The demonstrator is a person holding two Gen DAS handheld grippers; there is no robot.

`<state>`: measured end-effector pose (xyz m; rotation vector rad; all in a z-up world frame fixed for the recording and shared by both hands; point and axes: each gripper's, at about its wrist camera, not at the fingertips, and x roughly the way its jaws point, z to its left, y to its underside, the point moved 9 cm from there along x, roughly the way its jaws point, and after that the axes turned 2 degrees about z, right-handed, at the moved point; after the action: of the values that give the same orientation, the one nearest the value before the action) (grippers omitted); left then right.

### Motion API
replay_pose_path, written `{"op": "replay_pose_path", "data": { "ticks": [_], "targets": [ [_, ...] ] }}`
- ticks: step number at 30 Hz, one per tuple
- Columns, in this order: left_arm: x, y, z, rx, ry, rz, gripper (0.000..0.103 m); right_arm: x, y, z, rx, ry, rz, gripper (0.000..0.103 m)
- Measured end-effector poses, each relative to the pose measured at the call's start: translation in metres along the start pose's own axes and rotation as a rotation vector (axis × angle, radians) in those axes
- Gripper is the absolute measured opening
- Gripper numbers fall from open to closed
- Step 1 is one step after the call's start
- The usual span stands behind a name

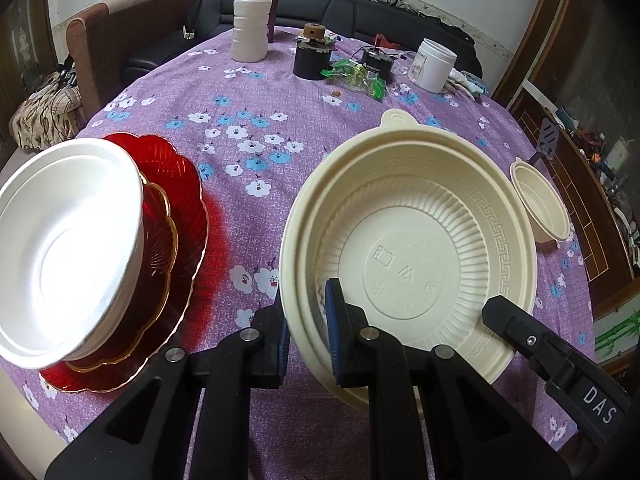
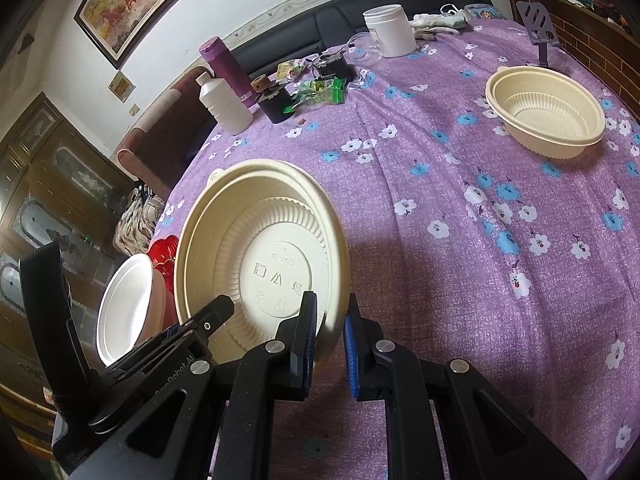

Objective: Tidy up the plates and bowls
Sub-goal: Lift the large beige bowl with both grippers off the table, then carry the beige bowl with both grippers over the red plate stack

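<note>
Purple floral tablecloth (image 1: 280, 208), black sofa (image 1: 320, 4) behind, both grippers' fingers (image 1: 334, 320) clamping cream bowl (image 1: 416, 248)

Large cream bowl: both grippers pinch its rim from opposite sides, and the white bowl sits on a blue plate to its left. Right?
Not quite. The plate under the white bowl is red, not blue, as the left wrist view shows. The rest holds: the left gripper and right gripper each pinch the large cream bowl by its rim on opposite sides.

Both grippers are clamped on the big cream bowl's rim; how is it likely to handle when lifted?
The big cream bowl looks like thin moulded plastic, so probably light. Its rim may flex under the pinch. The ribbed wall likely adds stiffness.
</note>
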<state>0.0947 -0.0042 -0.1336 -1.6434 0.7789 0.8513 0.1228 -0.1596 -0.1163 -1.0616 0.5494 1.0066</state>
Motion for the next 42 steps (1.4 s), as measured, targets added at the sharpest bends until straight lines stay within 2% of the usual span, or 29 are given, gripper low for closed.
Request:
{"op": "replay_pose_path", "data": {
  "ticks": [28, 34, 38, 42],
  "targets": [
    [-0.017, -0.009, 0.015, -0.038, -0.001, -0.023, 0.014, -0.005, -0.007, 0.021, -0.041, -0.032, -0.013, 0.012],
    [-0.056, -0.029, 0.041, -0.075, -0.033, -0.128, 0.014, -0.014, -0.020, 0.063, -0.106, -0.095, -0.040, 0.012],
    [-0.085, -0.037, 0.076, -0.125, -0.075, -0.204, 0.014, -0.015, -0.025, 0.110, -0.183, -0.157, -0.048, 0.012],
    [-0.100, -0.037, 0.114, -0.179, -0.122, -0.230, 0.014, -0.001, -0.023, 0.153, -0.250, -0.205, -0.017, 0.012]
  ]
}}
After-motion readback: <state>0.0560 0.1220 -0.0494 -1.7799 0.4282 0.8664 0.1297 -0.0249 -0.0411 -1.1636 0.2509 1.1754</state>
